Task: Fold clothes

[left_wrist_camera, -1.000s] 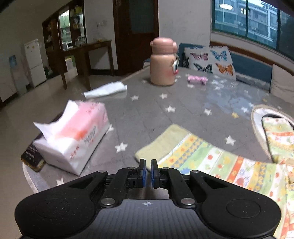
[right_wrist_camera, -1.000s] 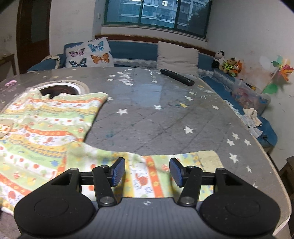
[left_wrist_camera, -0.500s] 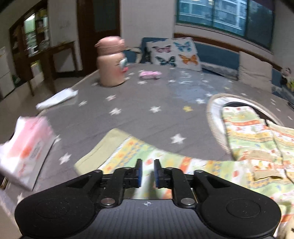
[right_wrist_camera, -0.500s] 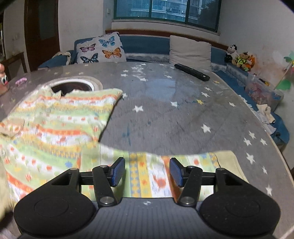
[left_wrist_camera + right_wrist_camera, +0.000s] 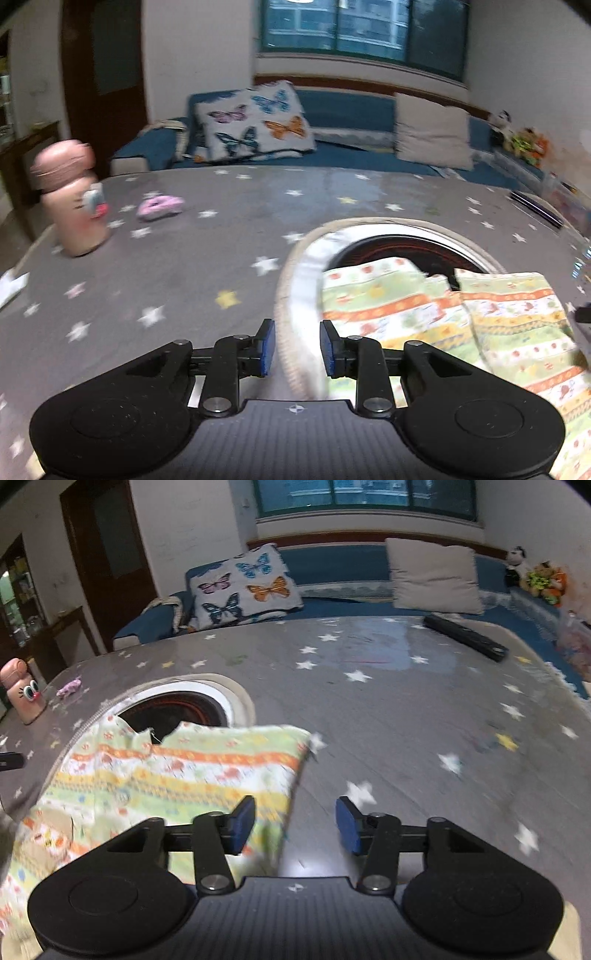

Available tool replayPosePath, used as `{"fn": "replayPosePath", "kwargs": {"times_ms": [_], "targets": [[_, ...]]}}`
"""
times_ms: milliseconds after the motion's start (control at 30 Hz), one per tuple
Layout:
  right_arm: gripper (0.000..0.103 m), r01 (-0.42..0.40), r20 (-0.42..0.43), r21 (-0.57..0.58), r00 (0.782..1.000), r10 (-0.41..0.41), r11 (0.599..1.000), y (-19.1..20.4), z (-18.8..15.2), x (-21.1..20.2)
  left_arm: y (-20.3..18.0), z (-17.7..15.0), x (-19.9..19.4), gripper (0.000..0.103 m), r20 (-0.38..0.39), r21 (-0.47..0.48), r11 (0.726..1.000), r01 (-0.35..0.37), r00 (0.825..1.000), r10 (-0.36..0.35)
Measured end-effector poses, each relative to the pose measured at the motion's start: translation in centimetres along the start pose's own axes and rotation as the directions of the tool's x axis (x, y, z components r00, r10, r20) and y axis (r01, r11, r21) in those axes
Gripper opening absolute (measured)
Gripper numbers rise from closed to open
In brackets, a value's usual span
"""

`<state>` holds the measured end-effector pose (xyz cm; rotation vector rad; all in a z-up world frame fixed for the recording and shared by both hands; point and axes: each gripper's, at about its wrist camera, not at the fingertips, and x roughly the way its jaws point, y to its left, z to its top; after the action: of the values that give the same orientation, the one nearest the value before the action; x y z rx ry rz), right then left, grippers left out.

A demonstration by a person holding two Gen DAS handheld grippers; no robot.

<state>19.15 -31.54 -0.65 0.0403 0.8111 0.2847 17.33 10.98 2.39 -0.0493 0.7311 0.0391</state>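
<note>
A striped green, yellow and orange patterned garment (image 5: 436, 317) lies flat on the grey star-print table (image 5: 192, 258), partly over a round inset burner. It also shows in the right wrist view (image 5: 177, 775). My left gripper (image 5: 293, 347) is open and empty, over the burner's pale rim at the garment's left edge. My right gripper (image 5: 295, 823) is open and empty, over the garment's right edge and bare table.
A pink bottle (image 5: 70, 206) and a small pink object (image 5: 159, 206) stand at the table's far left. The round burner (image 5: 177, 712) sits mid-table. A black remote (image 5: 465, 642) lies far right. A sofa with a butterfly pillow (image 5: 255, 122) is behind.
Both grippers swung toward the table's middle and forward. The left gripper, shut a second ago, has opened. The right gripper opened wider and left the sleeve it hovered over.
</note>
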Motion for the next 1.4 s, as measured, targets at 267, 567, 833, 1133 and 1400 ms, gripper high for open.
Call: {"fn": "replayPosePath", "kwargs": {"times_ms": [267, 567, 833, 1133, 1400], "targets": [[0.042, -0.018, -0.039, -0.014, 0.999, 0.018, 1.0, 0.6, 2.1, 4.4, -2.2, 1.3, 5.5, 0.032, -0.053, 0.071, 0.997, 0.037, 0.998, -0.034], [0.016, -0.019, -0.04, -0.032, 0.999, 0.018, 0.999, 0.7, 3.1, 5.6, -2.4, 1.8, 8.5, 0.032, -0.073, 0.076, 0.996, 0.052, 0.996, -0.047], [0.004, -0.008, -0.02, -0.053, 1.0, 0.007, 0.999, 1.1, 3.9, 6.0, -2.7, 1.8, 8.5, 0.006, -0.026, 0.118, 0.992, 0.046, 0.999, -0.044], [0.004, 0.051, 0.072, -0.088, 0.996, -0.044, 0.995, 2.1, 6.9, 7.1, -3.0, 3.7, 9.1, 0.006, 0.069, 0.147, 0.988, -0.037, 0.997, 0.027], [0.012, 0.096, 0.015, -0.119, 0.995, -0.095, 0.988, 2.0, 7.0, 9.6, -2.9, 4.1, 11.5, 0.016, 0.007, 0.148, 0.988, -0.047, 0.999, 0.046]]}}
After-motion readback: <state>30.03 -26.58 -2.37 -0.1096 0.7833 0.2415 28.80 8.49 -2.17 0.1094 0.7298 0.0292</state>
